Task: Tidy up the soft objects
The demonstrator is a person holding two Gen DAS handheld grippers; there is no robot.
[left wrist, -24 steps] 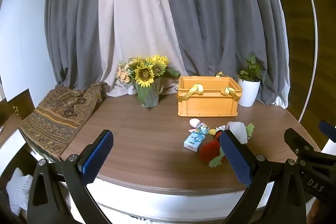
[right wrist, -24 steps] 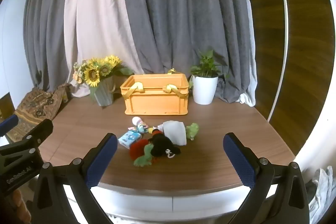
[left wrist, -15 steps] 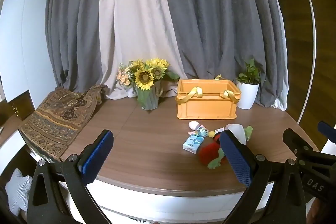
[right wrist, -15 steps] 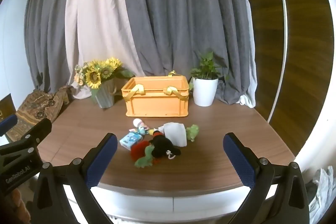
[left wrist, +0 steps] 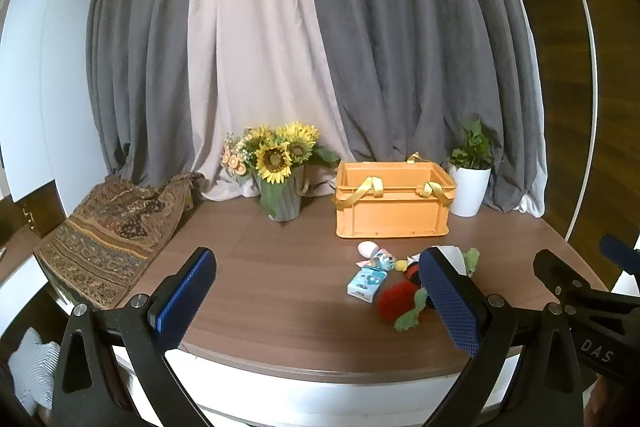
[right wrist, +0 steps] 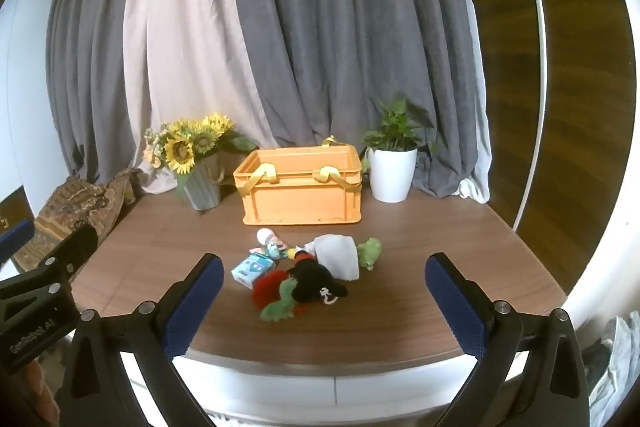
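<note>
- The table (right wrist: 460, 239) is seen as a round wooden top, with everything on it described here relative to the orange crate (right wrist: 302, 195).
- The orange crate is set toward the back of the table with its yellow handles folded over the rim; it is judged to be the intended container for the soft things. Its inside is only partly visible, and nothing is seen in it.
- A sunflower vase (right wrist: 200, 179) is placed to the left of the crate and a white plant pot (right wrist: 391, 173) just to its right; a patterned cloth (left wrist: 108, 231) is draped further left of the crate, over the table edge.
- The pile of soft toys (right wrist: 308, 275) is left in front of the crate, near it but not touching: a white cloth, a green plush, a black plush, a red one and a small blue packet (right wrist: 252, 269) are bunched together.
- The right gripper (right wrist: 320, 301) is held back from the pile, fingers spread wide and empty.
- The left gripper (left wrist: 320, 301) is likewise held with fingers wide apart, nothing between them.
</note>
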